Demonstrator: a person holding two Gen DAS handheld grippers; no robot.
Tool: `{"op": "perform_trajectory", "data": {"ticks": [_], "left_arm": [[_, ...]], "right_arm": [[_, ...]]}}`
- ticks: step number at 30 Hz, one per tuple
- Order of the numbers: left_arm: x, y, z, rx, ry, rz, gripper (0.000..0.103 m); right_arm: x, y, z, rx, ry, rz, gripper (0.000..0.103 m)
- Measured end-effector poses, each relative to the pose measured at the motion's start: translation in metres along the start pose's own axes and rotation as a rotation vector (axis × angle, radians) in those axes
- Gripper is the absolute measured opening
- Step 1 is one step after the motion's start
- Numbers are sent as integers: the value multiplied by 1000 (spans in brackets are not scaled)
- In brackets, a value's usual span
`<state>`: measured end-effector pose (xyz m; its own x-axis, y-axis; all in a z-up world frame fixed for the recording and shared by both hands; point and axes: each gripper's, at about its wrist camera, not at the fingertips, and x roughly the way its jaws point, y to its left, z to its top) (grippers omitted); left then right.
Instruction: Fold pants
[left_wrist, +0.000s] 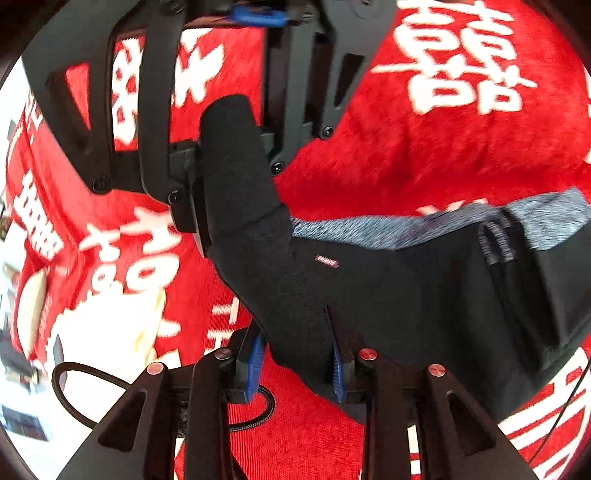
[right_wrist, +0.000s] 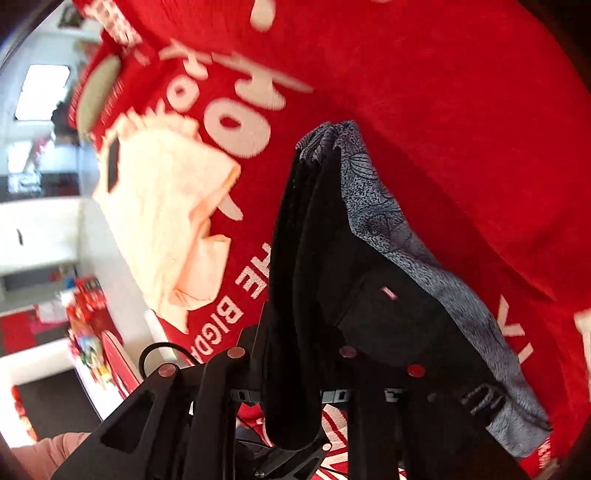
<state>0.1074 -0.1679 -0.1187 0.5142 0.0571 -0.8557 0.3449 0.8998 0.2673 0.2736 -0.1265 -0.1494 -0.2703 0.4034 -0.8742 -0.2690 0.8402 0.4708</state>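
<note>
red lettered cloth covers the tabletop; left hand-held gripper and right hand-held gripper each clamp the black pants, apparently lifting opposite ends for folding.

- Red blanket: white Latin capitals "THE BIGDA…", cut off by the gripper frame, in the right wrist view
- Red blanket: large white double-happiness character "囍", blurred, in the left wrist view
- Small tag on the black pants: lettering too small to read
</note>
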Motion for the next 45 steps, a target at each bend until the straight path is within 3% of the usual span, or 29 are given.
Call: {"op": "perform_trajectory", "data": {"ticks": [12, 19, 25, 31, 36, 39, 45], "left_arm": [[-76, -63, 33, 184, -131, -106, 31], [-111, -125, 52, 267, -148, -194, 31], [-127, -190, 55, 363, -144, -241, 31], [-121, -255, 51, 436, -104, -270, 31], [-96, -302, 35, 500, -26, -254, 31], [-81, -319, 25, 537, 17, -233, 31], [-73, -335, 8, 592, 17, -188, 31]], "right_arm": [[-111, -78, -120, 192, -355, 248, 18], [-146, -130, -200, 283, -508, 327, 19], [-164, -183, -269, 364, -594, 337, 19], [-156, -240, -325, 474, -638, 338, 18], [-130, -276, -347, 527, -619, 321, 18], [-105, -298, -356, 580, -600, 343, 19], [-69, -320, -377, 640, -607, 383, 19]]}}
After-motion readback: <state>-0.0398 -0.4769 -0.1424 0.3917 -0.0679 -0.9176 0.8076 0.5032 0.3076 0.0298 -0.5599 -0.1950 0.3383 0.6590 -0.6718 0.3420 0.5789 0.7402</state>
